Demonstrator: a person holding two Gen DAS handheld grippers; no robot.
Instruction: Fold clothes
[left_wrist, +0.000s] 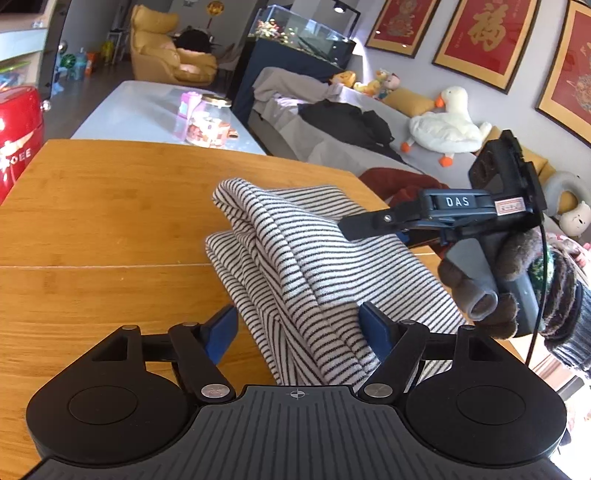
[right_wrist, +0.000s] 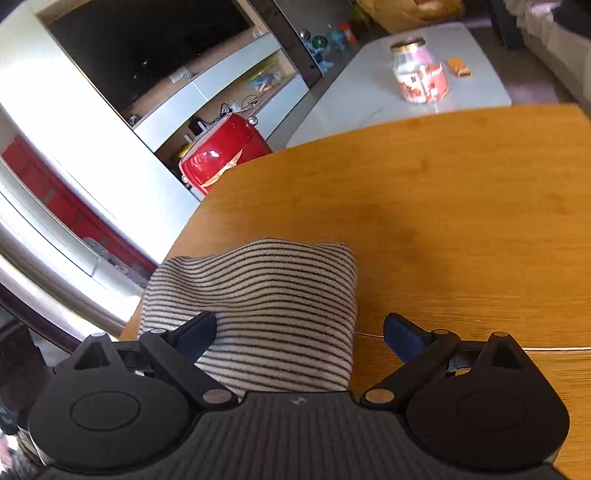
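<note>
Two grippers over one folded striped garment (left_wrist: 295, 258) on the wooden table (left_wrist: 110, 221)

Left gripper (left_wrist: 299, 328): jaws apart, blue pads either side of the garment's near end at lower centre of the left wrist view. The cloth runs between them. Right pad sits against the fabric edge, left pad has a gap to it. Not clamped, reads as released

Right gripper (right_wrist: 299, 332): jaws spread wide in its own view, lower centre. Left pad lies over the striped cloth, right pad is over bare table just past the garment's right edge. Nothing pinched, released

In the left wrist view the right gripper comes in from the right of the frame, held by a hand in a dark fuzzy glove (left_wrist: 491, 291), its fingers (left_wrist: 362, 225) resting on or just above the top fold; contact not clear

Garment: black and white stripes, folded in several layers, top layer bunched into a ridge toward the upper middle of the left view

Background: glass jar (right_wrist: 419, 72) on a pale low table (right_wrist: 480, 74) beyond, red appliance (right_wrist: 221, 155) at centre left of the right view
</note>
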